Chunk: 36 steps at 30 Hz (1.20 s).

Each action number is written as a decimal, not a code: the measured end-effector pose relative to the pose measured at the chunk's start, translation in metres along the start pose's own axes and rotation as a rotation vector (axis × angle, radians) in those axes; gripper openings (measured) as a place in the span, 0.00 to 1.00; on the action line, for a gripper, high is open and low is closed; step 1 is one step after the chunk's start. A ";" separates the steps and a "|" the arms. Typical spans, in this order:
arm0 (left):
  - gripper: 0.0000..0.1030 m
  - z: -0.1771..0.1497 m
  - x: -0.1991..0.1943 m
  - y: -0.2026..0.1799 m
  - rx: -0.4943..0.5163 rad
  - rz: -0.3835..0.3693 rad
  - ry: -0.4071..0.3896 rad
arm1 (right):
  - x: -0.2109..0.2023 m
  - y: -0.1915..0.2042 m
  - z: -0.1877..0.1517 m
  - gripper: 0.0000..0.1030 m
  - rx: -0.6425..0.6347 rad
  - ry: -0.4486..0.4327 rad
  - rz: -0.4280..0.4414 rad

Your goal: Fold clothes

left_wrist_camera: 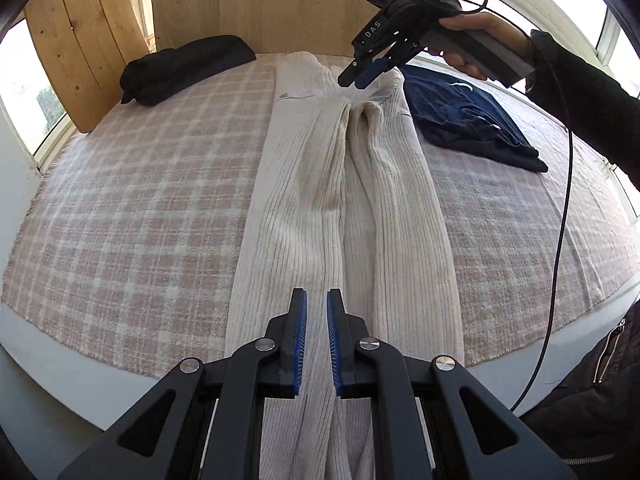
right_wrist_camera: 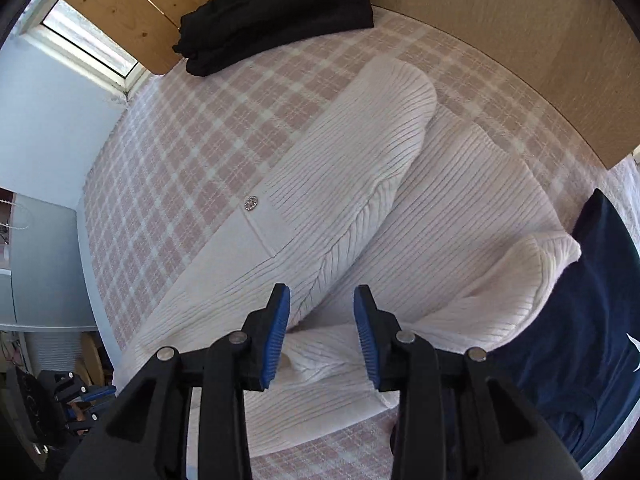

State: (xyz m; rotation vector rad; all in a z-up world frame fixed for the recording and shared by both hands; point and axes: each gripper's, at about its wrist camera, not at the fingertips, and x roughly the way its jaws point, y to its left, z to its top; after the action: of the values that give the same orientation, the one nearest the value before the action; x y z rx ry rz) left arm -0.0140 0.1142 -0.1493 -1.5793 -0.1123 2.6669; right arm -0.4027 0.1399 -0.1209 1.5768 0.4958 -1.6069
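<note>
A cream ribbed knit garment (left_wrist_camera: 344, 184) lies lengthwise on the pink checked blanket (left_wrist_camera: 140, 208), both side parts folded in so they meet along the middle. My left gripper (left_wrist_camera: 317, 300) hovers just above its near end, jaws slightly apart with nothing between them. My right gripper (left_wrist_camera: 362, 74) hangs above the far end of the garment. In the right wrist view the right gripper (right_wrist_camera: 322, 296) is open and empty above the garment (right_wrist_camera: 440, 200), where a folded sleeve and a small round button (right_wrist_camera: 251, 202) show.
A folded black garment (left_wrist_camera: 184, 68) lies at the far left by the wooden headboard (left_wrist_camera: 256, 4). A dark navy garment (left_wrist_camera: 472, 120) lies right of the cream one. A black cable (left_wrist_camera: 560, 220) hangs from the right gripper. The blanket's near edge runs below the left gripper.
</note>
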 end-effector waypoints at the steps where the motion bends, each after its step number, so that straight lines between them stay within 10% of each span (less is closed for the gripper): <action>1: 0.12 0.004 0.007 -0.002 0.018 -0.003 0.014 | 0.008 -0.003 0.005 0.32 0.015 0.016 0.006; 17: 0.12 0.007 0.033 0.046 -0.050 0.098 0.088 | 0.058 -0.004 0.051 0.17 0.139 -0.012 0.310; 32: 0.10 -0.023 0.013 0.041 -0.062 0.072 0.083 | 0.027 -0.038 0.096 0.37 0.145 -0.022 0.133; 36: 0.10 -0.037 0.014 0.025 -0.062 0.072 0.089 | 0.035 -0.031 0.105 0.14 0.142 -0.039 0.198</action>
State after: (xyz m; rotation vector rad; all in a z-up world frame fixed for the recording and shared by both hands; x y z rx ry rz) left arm 0.0116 0.0915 -0.1817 -1.7503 -0.1395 2.6654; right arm -0.4897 0.0692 -0.1478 1.6403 0.2009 -1.5459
